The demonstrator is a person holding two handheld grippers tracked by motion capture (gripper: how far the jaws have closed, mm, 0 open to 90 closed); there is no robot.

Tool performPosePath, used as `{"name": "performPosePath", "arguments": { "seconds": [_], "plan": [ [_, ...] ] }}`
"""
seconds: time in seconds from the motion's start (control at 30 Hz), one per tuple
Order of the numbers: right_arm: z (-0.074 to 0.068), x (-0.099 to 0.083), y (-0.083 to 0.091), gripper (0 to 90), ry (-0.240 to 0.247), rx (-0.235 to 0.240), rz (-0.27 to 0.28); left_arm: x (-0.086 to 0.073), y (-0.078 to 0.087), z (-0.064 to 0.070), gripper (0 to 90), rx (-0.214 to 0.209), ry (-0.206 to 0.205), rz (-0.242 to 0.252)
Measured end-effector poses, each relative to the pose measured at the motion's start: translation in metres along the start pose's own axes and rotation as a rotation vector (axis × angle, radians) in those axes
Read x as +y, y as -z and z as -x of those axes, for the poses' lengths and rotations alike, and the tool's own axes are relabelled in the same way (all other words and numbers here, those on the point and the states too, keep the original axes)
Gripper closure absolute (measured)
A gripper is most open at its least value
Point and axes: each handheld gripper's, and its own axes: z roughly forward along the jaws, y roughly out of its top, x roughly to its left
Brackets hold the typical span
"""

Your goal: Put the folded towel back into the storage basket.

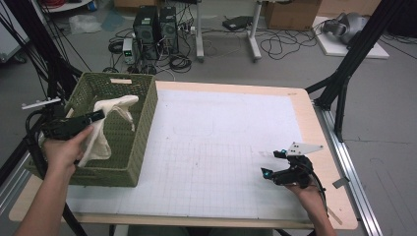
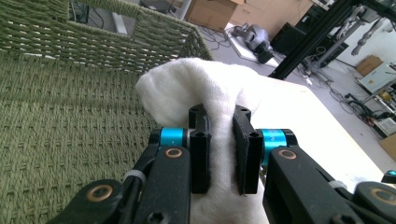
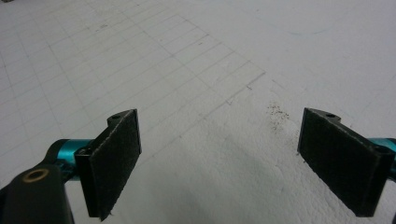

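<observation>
Two grippers, one load. Your left gripper (image 2: 219,140) has its jaws pinched on a fold of the white cloth (image 2: 210,88), with fabric bulging up past the fingertips (image 2: 199,114) and more of it running back under the jaws. You hold it above the green woven basket (image 1: 142,142), so the cloth hangs inside the basket walls instead of dragging on the mat; my read is that you grip a bunched fold because a flat edge would slip out of the pads.

From the high view, the cloth's long axis runs roughly along the basket's length: one end drapes beyond the fingertips toward the far rim, the other hangs down beside your left hand (image 1: 64,150) toward the near wall. It is limp, so no firm pointing direction; expect it to swing.

Your right gripper (image 3: 233,158) is spread wide with nothing between the fingers, parked low over the white gridded mat (image 3: 196,56), well apart from the basket. Probably idle, kept clear of the left side.
</observation>
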Motion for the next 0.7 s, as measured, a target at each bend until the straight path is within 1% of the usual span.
{"name": "performPosePath", "arguments": {
  "seconds": [0.17,0.3,0.43,0.53,0.7],
  "plan": [
    [-0.0001,0.0001,0.0000,12.6,-0.001,0.001,0.001,-0.0008,-0.0012,-0.0015,78.9,-0.009,-0.002,-0.009],
    [-0.0004,0.0001,-0.0002,12.6,-0.002,0.003,-0.002,-0.0006,-0.0013,-0.0023,78.9,-0.022,0.008,-0.008],
    [-0.0005,0.0001,-0.0002,12.6,-0.002,0.001,-0.001,-0.0005,-0.0013,-0.0026,78.8,-0.022,0.012,-0.003],
    [-0.0005,0.0001,-0.0002,12.6,-0.002,0.002,-0.001,-0.0007,-0.0018,-0.0030,78.8,-0.026,0.026,0.005],
    [-0.0006,0.0002,-0.0002,12.6,0.000,0.001,0.000,-0.0018,-0.0043,-0.0031,78.8,-0.034,0.031,-0.002]
  ]
}}
